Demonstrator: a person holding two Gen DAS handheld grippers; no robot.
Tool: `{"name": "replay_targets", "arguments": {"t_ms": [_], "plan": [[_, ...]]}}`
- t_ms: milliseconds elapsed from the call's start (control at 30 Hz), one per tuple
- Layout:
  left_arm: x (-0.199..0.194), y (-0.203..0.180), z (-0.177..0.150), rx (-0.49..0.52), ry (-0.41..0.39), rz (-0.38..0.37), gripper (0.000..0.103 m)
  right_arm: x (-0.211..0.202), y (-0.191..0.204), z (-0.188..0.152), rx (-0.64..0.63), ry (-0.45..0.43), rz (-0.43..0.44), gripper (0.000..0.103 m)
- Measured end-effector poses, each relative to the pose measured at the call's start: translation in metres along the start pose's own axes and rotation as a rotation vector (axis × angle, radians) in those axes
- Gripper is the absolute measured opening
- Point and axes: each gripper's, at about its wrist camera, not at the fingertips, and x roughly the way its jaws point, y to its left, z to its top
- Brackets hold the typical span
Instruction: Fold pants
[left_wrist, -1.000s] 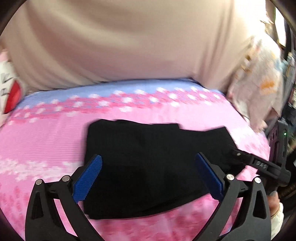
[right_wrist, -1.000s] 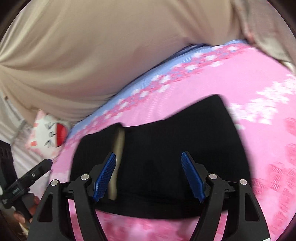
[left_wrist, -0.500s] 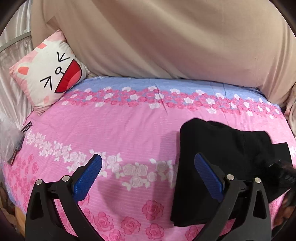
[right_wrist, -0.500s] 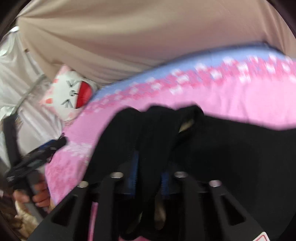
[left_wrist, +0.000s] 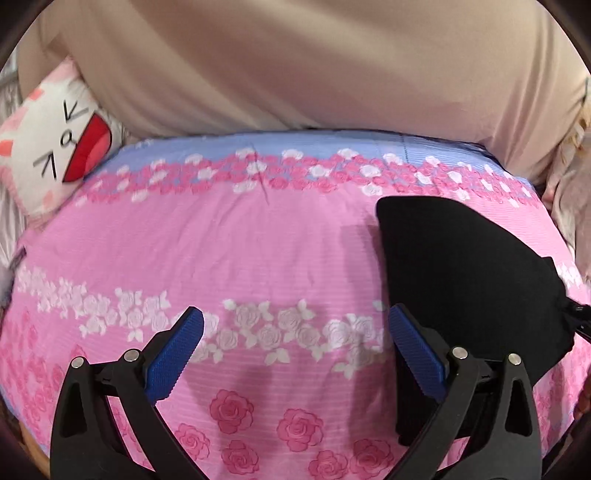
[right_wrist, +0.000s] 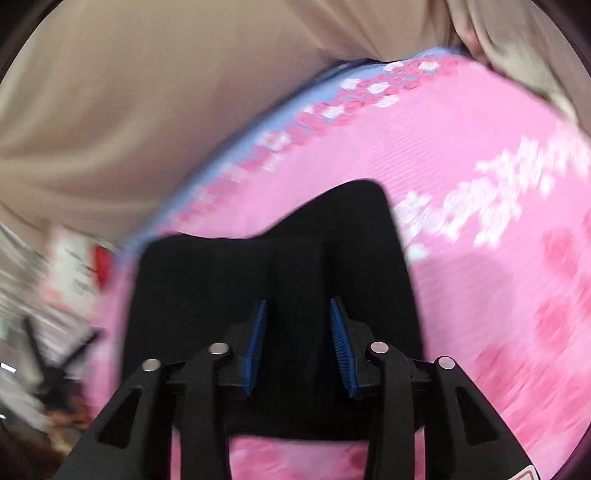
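The black pants (left_wrist: 465, 280) lie folded into a compact bundle on the bed (left_wrist: 258, 251), which is covered by a pink sheet printed with roses and a blue band along its far edge. In the left wrist view the bundle sits at about three o'clock, its near edge running behind the right finger of the left tongs (left_wrist: 295, 354). Those tongs stand spread wide over bare pink sheet, their blue pads (left_wrist: 173, 354) well apart with nothing between them. A cat-face cushion (left_wrist: 55, 147) rests at ten o'clock against a beige cloth (left_wrist: 295, 62) that fills the top of the view.

In the right wrist view, which is smeared by motion, the pants fill the centre, with a raised peak of black fabric toward twelve o'clock and the sheet showing pink at three o'clock. The right tongs (right_wrist: 299, 343) point down onto the bundle and their jaws are opening: the blue pads (right_wrist: 341, 347) stand partly apart, with black cloth lying in the gap between them. The pads do not appear to press on it, though black on black makes the contact hard to read. At nine o'clock the cushion appears as a blurred red and white patch, with a dark blurred shape below it that I cannot identify.
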Motion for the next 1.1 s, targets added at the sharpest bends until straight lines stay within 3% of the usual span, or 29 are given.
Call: {"name": "replay_targets", "arguments": {"t_ms": [67, 133, 200, 233, 267, 333, 367, 400, 433, 467, 567, 600, 667, 767, 833, 867, 933, 967, 1100], "plan": [[-0.005, -0.004, 0.001, 0.019, -0.023, 0.018, 0.098, -0.017, 0.004, -0.008, -0.026, -0.053, 0.018, 0.068], [-0.007, -0.008, 0.002, 0.026, -0.026, -0.001, 0.098, -0.017, 0.006, -0.013, -0.041, -0.033, 0.047, 0.075], [-0.007, -0.014, 0.002, 0.031, -0.023, -0.020, 0.098, -0.003, 0.005, -0.015, -0.054, 0.014, 0.021, 0.075], [-0.007, -0.020, 0.001, 0.042, -0.022, -0.034, 0.098, 0.006, 0.006, -0.013, -0.068, 0.046, 0.004, 0.072], [-0.007, -0.026, 0.001, 0.054, -0.019, -0.043, 0.098, 0.015, 0.009, -0.009, -0.084, 0.070, -0.019, 0.053], [-0.010, -0.032, -0.001, 0.070, -0.016, -0.060, 0.098, 0.028, 0.028, -0.005, -0.124, 0.095, -0.051, 0.027], [-0.014, -0.033, -0.003, 0.080, -0.022, -0.070, 0.098, 0.028, 0.050, 0.000, -0.155, 0.094, 0.023, 0.019], [-0.018, -0.031, -0.005, 0.086, -0.033, -0.070, 0.098, 0.026, 0.071, 0.004, -0.187, 0.093, 0.097, 0.019], [-0.020, -0.029, -0.005, 0.085, -0.040, -0.058, 0.098, 0.023, 0.096, 0.008, -0.227, 0.098, 0.178, 0.009], [-0.022, -0.024, -0.006, 0.080, -0.046, -0.040, 0.098, 0.023, 0.135, 0.012, -0.294, 0.112, 0.278, 0.008], [-0.021, -0.002, -0.006, 0.026, -0.041, 0.006, 0.098, 0.039, 0.211, 0.009, -0.437, 0.188, 0.438, 0.014], [-0.018, 0.009, -0.006, -0.002, -0.031, 0.021, 0.098, 0.055, 0.233, -0.001, -0.498, 0.257, 0.469, 0.016], [-0.013, 0.020, -0.008, -0.016, -0.014, 0.031, 0.098, 0.076, 0.246, -0.020, -0.571, 0.319, 0.407, 0.034], [0.000, 0.019, -0.018, 0.036, 0.017, 0.067, 0.098, 0.067, 0.202, -0.028, -0.462, 0.277, 0.315, 0.042], [0.008, 0.013, -0.026, 0.063, 0.044, 0.047, 0.098, 0.044, 0.158, -0.022, -0.327, 0.231, 0.275, 0.043], [0.011, 0.010, -0.029, 0.073, 0.056, 0.033, 0.098, 0.031, 0.136, -0.027, -0.276, 0.205, 0.248, 0.049], [0.014, 0.003, -0.032, 0.081, 0.055, -0.001, 0.098, 0.005, 0.097, -0.037, -0.214, 0.148, 0.117, 0.061], [0.015, 0.002, -0.032, 0.082, 0.057, -0.012, 0.098, 0.000, 0.086, -0.042, -0.199, 0.154, 0.063, 0.062], [0.020, -0.007, -0.029, 0.079, 0.072, -0.060, 0.098, 0.017, 0.085, -0.063, -0.154, 0.202, 0.112, 0.062]]}}
